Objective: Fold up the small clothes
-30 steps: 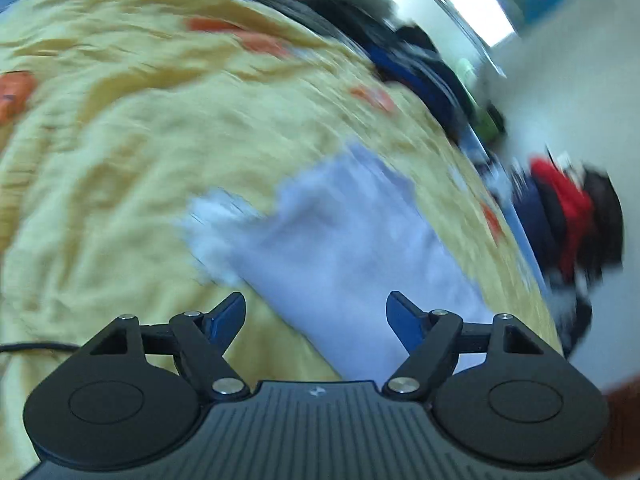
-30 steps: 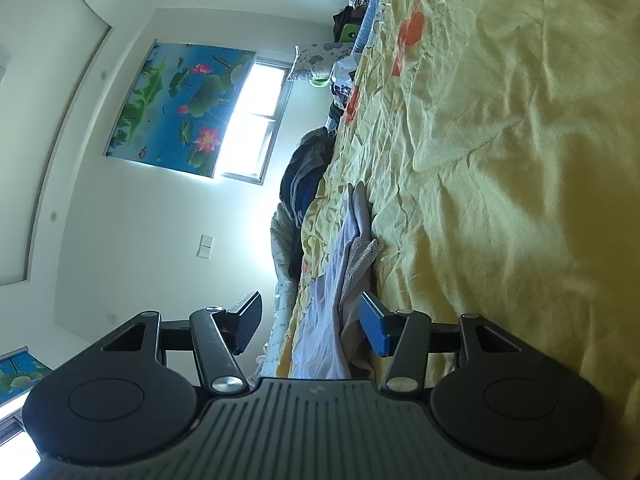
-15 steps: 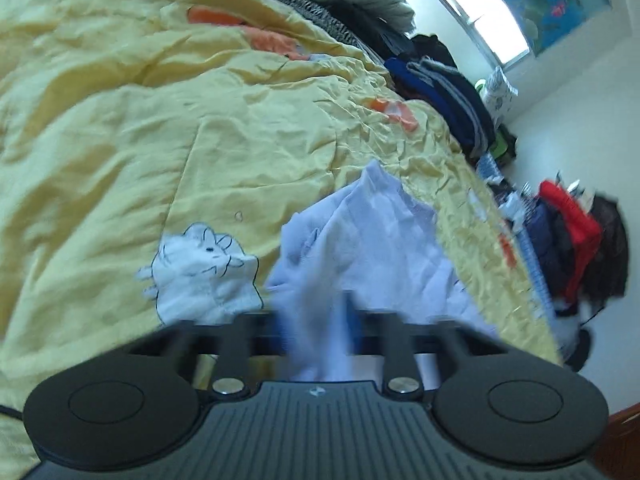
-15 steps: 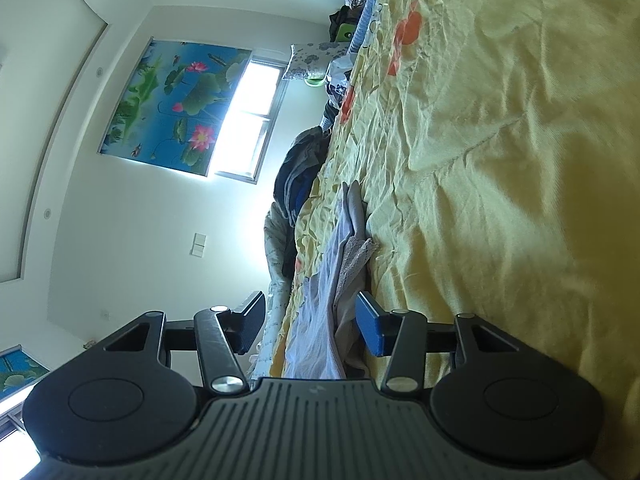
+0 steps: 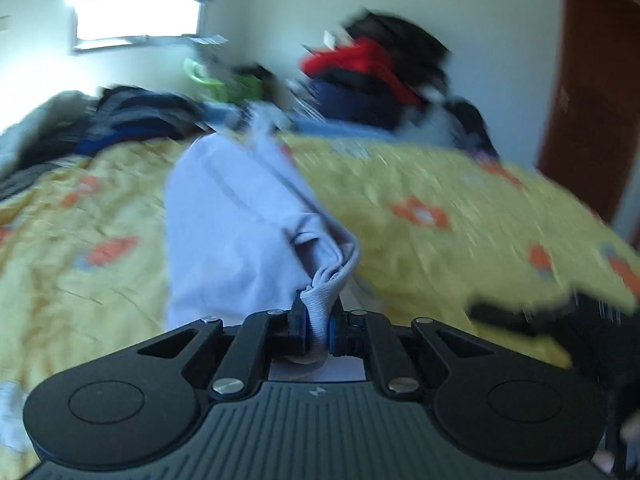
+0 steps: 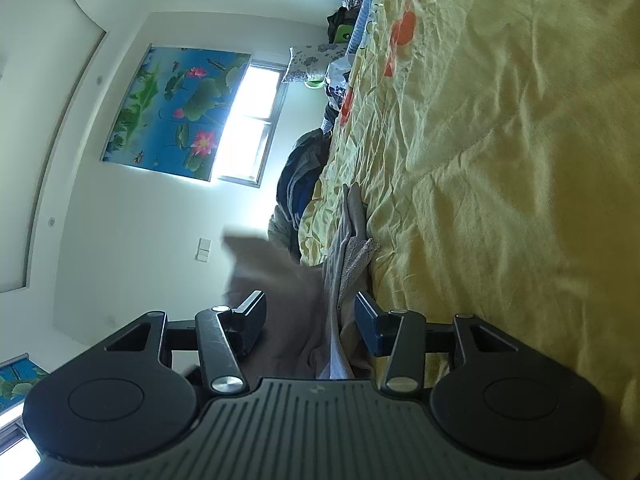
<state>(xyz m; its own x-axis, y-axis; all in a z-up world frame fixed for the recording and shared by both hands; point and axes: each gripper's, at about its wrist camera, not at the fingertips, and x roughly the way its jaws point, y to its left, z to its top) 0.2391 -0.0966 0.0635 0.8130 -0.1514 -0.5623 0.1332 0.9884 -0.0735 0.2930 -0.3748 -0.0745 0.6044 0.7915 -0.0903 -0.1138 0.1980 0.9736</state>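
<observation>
My left gripper [image 5: 316, 330] clamps the pale garment's [image 5: 236, 216] hem, cloth trailing ahead over the yellow bedspread [image 5: 440, 208]. My right gripper [image 6: 310, 320] stands apart, cloth between, ungripped. With only 1 pinch, layers could slide loose.

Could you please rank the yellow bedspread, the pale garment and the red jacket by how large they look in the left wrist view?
1. yellow bedspread
2. pale garment, enlarged by nearness
3. red jacket, far off

Two close wrist views, shared bedspread [image 5: 420, 184]
</observation>
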